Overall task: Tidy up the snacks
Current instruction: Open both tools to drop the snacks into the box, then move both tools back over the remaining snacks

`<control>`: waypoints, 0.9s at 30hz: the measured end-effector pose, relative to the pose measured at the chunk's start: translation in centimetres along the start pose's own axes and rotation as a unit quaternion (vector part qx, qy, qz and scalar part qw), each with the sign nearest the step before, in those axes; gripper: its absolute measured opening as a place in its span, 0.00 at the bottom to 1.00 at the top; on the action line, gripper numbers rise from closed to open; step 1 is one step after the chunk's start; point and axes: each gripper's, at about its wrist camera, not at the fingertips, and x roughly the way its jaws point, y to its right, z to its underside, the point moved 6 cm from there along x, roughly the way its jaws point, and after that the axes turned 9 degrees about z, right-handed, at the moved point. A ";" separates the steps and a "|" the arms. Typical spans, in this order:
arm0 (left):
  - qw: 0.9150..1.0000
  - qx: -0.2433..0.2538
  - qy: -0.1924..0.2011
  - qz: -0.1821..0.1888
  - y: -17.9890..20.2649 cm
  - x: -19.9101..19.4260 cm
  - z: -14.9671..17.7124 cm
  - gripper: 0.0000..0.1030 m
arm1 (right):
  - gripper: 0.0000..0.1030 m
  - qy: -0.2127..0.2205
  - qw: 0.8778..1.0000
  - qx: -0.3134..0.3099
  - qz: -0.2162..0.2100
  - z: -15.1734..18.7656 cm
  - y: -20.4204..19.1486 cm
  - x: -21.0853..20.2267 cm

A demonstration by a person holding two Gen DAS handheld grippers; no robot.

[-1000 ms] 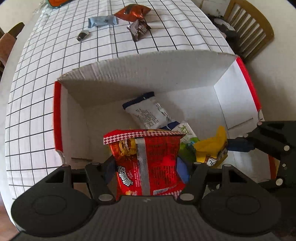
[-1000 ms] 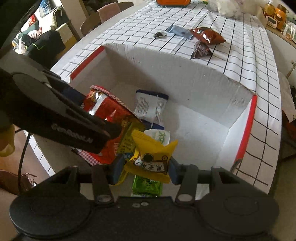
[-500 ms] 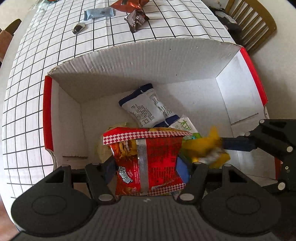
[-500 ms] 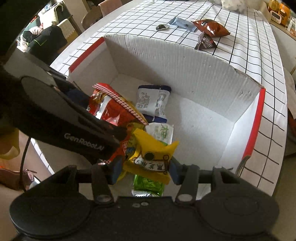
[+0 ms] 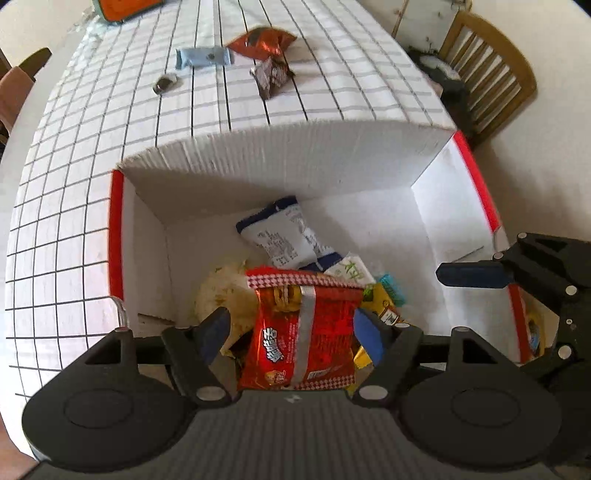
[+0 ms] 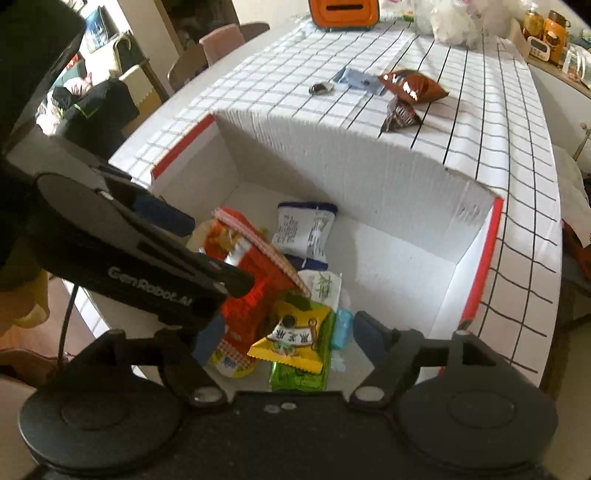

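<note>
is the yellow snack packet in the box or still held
In the box: the yellow packet lies loose on other snacks, right gripper pads clear of it, jaws just opened.

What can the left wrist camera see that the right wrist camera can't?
Only the left wrist view shows the slatted wooden chair. Only the right wrist view shows the white plush toy and the amber jars. Both show the white box, with the red snack bag and the white-and-blue packet inside it.
</note>
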 end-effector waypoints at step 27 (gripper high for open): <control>0.985 -0.001 0.174 0.005 -4.3 -9.9 -7.6 0.79 | 0.95 0.115 0.989 0.092 0.007 -7.8 4.2 -6.5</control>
